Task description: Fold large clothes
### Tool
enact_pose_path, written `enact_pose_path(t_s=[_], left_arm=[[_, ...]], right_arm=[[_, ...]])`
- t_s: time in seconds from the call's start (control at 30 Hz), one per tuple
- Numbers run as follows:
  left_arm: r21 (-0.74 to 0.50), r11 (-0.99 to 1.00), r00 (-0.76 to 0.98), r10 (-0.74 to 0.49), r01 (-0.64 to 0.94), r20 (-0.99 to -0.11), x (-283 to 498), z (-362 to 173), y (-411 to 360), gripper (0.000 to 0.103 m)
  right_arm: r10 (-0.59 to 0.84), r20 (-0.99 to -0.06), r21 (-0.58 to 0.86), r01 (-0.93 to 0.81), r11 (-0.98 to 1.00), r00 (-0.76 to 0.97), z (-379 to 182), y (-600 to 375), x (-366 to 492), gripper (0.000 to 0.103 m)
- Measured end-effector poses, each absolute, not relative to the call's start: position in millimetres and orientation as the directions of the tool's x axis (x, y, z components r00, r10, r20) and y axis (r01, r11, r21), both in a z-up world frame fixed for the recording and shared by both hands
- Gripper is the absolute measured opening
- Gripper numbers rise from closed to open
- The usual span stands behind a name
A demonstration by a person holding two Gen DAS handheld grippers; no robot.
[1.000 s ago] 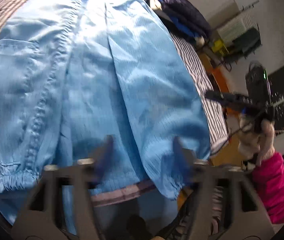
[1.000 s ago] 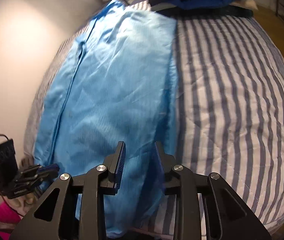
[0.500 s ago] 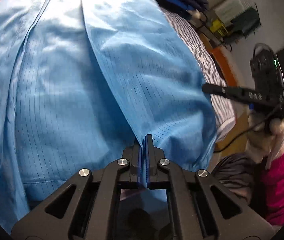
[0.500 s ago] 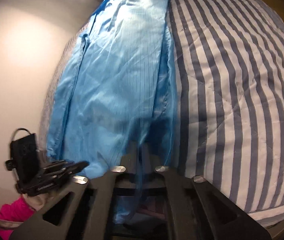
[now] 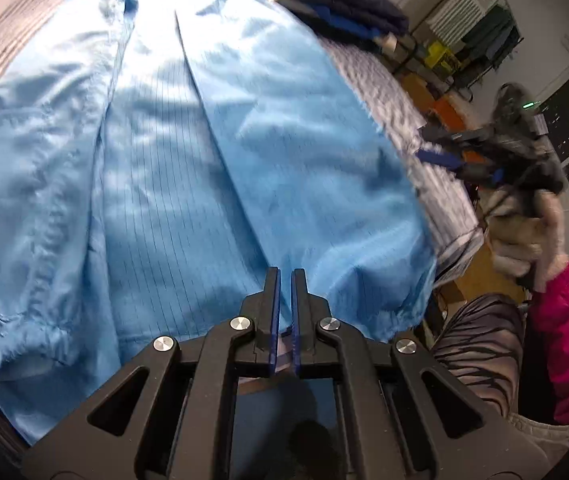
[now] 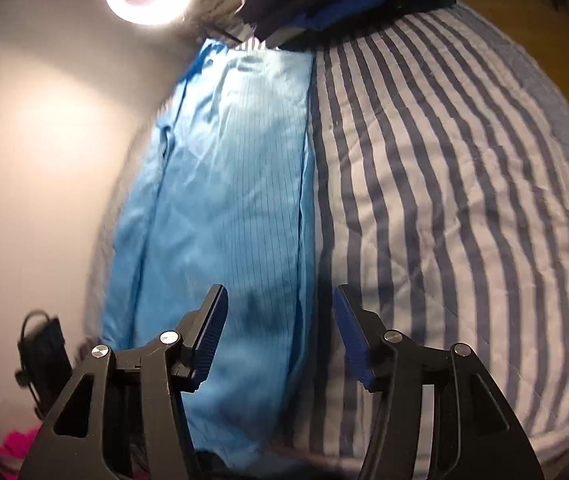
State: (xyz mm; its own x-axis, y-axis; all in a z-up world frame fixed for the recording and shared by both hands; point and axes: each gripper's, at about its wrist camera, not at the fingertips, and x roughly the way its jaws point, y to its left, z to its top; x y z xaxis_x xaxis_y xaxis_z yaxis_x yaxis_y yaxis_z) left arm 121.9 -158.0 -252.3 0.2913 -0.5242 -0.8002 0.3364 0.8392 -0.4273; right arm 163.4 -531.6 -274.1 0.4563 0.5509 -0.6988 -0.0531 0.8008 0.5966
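Blue pinstriped garment (image 5: 212, 184) on striped bedding (image 6: 464, 184) — no legible writing

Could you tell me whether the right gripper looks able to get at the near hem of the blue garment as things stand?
Probably yes. The right gripper has just been opening, with nothing between its fingers, and the blue garment lies uncovered right ahead of it on the striped bedspread.

The black two-finger left gripper (image 5: 285, 276) tilts steeply downward, its blue-padded jaws pressed nearly together. The black right gripper (image 6: 280, 300), angled down too, has just been opening; nothing sits between its blue pads (image 6: 350, 332). A pink sleeve (image 5: 568, 336) shows behind it.
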Motion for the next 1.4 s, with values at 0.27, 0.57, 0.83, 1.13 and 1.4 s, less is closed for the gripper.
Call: enact_pose_path(t_s=[0.27,0.57,0.83,1.13,1.4], left_arm=[[-0.439,0.780,0.244,-0.578,0.447,-0.779,135.7,-254.4,-217.7,0.001],[-0.446,0.738,0.153,-0.586,0.506,-0.796,127.3,-288.2,-263.8,0.001],[-0.455,0.732,0.192,-0.610,0.506,-0.769,117.9,-258.7,-248.2,0.001],[-0.440,0.798,0.335,-0.582,0.413,-0.741,119.4,-221.2,-167.2,0.001],[-0.452,0.850,0.510,-0.524,0.269,-0.682,113.9,-189.7,-67.5,0.001]], right_arm=[[0.622,-0.663,0.682,-0.005,0.731,0.416,-304.6,-525.9,188.6,0.055],[0.664,-0.630,0.709,-0.048,0.703,0.403,-308.8,-505.7,199.2,0.035],[0.564,-0.692,0.626,-0.015,0.780,0.451,-303.1,-493.6,206.3,0.003],[0.385,-0.792,0.450,0.027,0.893,0.474,-286.6,-480.1,200.0,0.001],[0.231,-0.800,0.239,-0.058,0.969,0.554,-224.1,-415.9,190.7,0.001]])
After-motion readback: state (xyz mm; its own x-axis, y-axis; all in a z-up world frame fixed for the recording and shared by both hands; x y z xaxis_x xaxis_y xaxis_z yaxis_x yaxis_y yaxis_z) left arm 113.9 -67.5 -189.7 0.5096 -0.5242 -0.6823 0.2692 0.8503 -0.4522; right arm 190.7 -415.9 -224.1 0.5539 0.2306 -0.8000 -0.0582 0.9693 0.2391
